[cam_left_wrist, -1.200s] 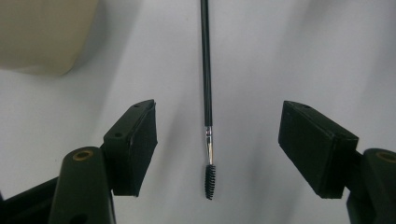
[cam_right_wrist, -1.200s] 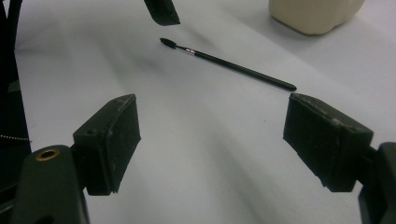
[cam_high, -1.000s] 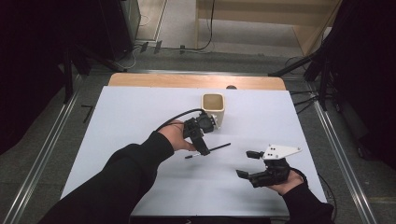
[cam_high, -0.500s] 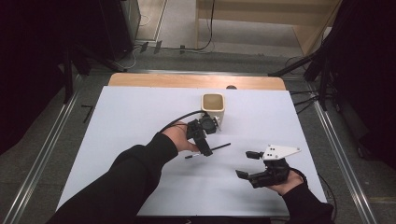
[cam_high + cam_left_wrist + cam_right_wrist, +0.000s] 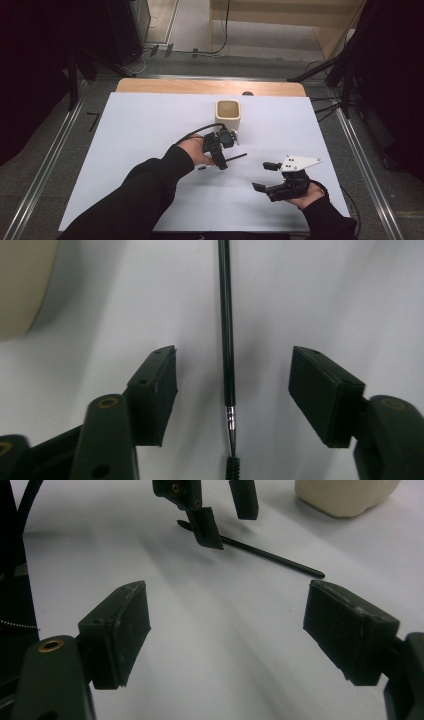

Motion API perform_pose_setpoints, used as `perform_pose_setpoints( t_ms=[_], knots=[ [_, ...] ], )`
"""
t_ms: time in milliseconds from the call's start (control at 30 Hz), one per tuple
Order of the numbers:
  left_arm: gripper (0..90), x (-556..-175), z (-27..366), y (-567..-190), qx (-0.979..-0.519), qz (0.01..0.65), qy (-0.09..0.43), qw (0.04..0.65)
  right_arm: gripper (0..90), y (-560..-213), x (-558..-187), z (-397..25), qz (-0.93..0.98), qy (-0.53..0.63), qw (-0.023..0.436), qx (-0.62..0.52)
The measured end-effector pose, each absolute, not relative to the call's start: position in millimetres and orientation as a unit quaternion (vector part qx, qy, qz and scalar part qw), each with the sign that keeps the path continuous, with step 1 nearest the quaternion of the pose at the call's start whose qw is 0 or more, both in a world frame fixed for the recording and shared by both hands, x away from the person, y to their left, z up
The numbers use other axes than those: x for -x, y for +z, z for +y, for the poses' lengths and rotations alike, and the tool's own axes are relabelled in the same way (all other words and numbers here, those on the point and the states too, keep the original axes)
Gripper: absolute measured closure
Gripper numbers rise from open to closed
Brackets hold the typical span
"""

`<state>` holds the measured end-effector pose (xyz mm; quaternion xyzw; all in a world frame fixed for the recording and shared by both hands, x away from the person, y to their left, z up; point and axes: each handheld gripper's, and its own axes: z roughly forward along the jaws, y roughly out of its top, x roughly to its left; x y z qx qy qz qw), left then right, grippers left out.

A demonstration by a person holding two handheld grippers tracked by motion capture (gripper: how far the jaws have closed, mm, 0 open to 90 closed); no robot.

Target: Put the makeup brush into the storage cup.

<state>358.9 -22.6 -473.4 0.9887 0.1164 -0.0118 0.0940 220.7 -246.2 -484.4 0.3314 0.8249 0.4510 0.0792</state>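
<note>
Black and thin, the brush lies mid-frame between the wide-open, empty left gripper jaws, so close squarely on its handle.

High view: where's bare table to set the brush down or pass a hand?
Free: the whole left side of the table and the strip right of the cup. Crowded: the middle, where the left claw straddles the brush, and the right claw's near corner.

one thin black brush, one cream cup, two grippers.
</note>
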Motion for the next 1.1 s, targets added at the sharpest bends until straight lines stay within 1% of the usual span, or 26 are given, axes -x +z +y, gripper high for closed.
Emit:
perform_pose_setpoints(
  t_ms=[200, 333, 467, 567, 767, 900, 967, 1100],
  knots=[
    [44.1, -361.7, -24.0, -480.8, -0.99, 0.119, -0.011, 0.075, 20.2, -484.3, -220.6, -246.3, 0.825, 0.451, 0.079, -0.331],
    [48.8, -361.5, -24.5, -481.4, -0.99, 0.122, -0.001, 0.077, 20.3, -484.3, -220.5, -246.2, 0.825, 0.451, 0.079, -0.333],
    [56.1, -359.1, -24.7, -481.5, -0.991, 0.114, 0.017, 0.073, 20.3, -484.5, -220.6, -245.4, 0.826, 0.451, 0.079, -0.33],
    [58.0, -356.4, -26.4, -481.3, -0.991, 0.118, 0.021, 0.067, 20.3, -484.5, -220.5, -245.3, 0.826, 0.45, 0.08, -0.33],
    [71.0, -351.5, -30.8, -480.4, -0.992, 0.113, 0.021, 0.054, 20.3, -484.6, -220.6, -245.2, 0.826, 0.449, 0.08, -0.331],
    [77.5, -351.8, -31.6, -480.6, -0.989, 0.136, 0.015, 0.052, 20.3, -484.5, -220.6, -245.2, 0.826, 0.449, 0.081, -0.33],
    [86.2, -353.8, -31.7, -480.2, -0.988, 0.147, 0.007, 0.046, 20.3, -484.6, -220.6, -245.3, 0.826, 0.449, 0.08, -0.33],
    [86.7, -356.5, -30.5, -480.5, -0.985, 0.164, -0.004, 0.05, 20.3, -484.5, -220.4, -245.3, 0.826, 0.449, 0.081, -0.331]
  ],
)
